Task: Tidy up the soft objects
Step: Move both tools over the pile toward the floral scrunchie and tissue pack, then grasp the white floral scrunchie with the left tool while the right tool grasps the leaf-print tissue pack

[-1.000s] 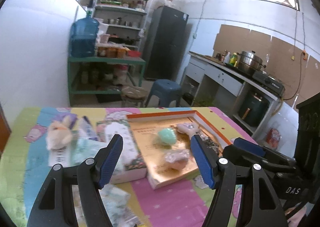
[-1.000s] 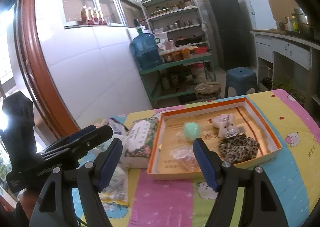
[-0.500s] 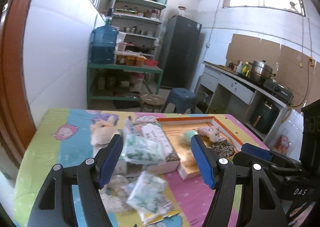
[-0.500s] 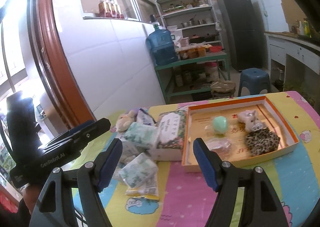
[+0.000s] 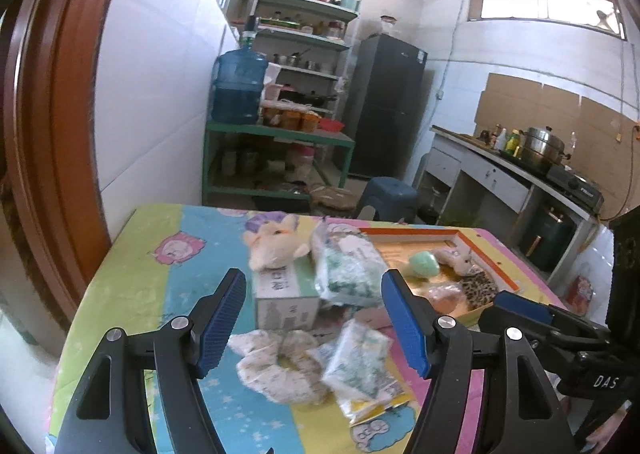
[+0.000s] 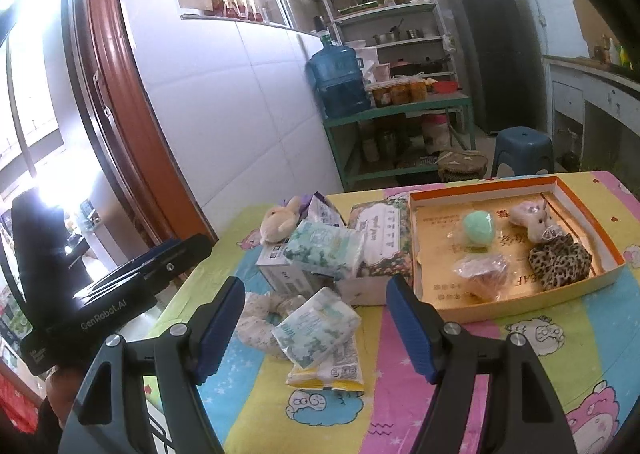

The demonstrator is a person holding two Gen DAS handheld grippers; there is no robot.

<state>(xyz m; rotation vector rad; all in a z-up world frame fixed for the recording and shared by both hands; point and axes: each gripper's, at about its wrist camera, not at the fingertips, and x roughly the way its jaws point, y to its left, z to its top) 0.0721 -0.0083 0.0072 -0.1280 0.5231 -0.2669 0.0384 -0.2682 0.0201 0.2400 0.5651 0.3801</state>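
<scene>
An orange-rimmed tray holds a green soft ball, a small plush, a leopard scrunchie and a wrapped bun. Left of it lie a beige plush rabbit, tissue packs and a white floral scrunchie. My left gripper is open and empty above the scrunchie and packs. My right gripper is open and empty, back from the same pile. The tray also shows in the left wrist view.
A floral tissue box and a white carton sit between the pile and the tray. The colourful tablecloth covers the table. A green shelf rack, a blue stool and a counter stand beyond.
Both grippers have pulled back and swung left, from facing the tray to facing the pile of tissue packs and the scrunchie. Both stayed open and empty.
</scene>
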